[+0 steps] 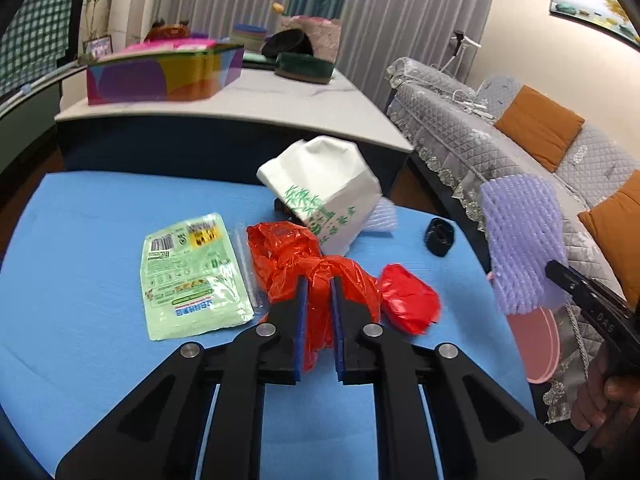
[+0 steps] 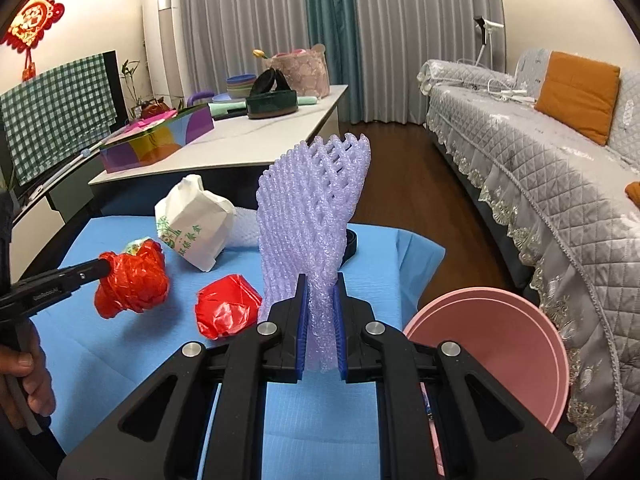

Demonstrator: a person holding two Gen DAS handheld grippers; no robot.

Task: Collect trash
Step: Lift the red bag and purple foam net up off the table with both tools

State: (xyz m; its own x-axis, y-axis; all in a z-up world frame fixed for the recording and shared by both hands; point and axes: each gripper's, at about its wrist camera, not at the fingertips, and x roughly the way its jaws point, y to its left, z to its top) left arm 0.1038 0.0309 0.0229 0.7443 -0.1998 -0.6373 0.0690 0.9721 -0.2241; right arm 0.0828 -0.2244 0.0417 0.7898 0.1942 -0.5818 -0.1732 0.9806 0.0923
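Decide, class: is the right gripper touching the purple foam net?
Touching. The right wrist view shows the right gripper with both blue pads pressed against the purple foam net, which stands pinched between them.

- Your left gripper (image 1: 319,292) is matte black plastic, with blue pads lining its two fingers.
- Four round silver screw heads sit on its linkage arms.
- Your right gripper (image 2: 320,292) matches: black frame, blue ribbed pads, silver screws.

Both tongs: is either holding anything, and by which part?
Left tongs pinch the crumpled red plastic bag at its bunched middle; right tongs pinch the purple foam net sleeve at its lower end.
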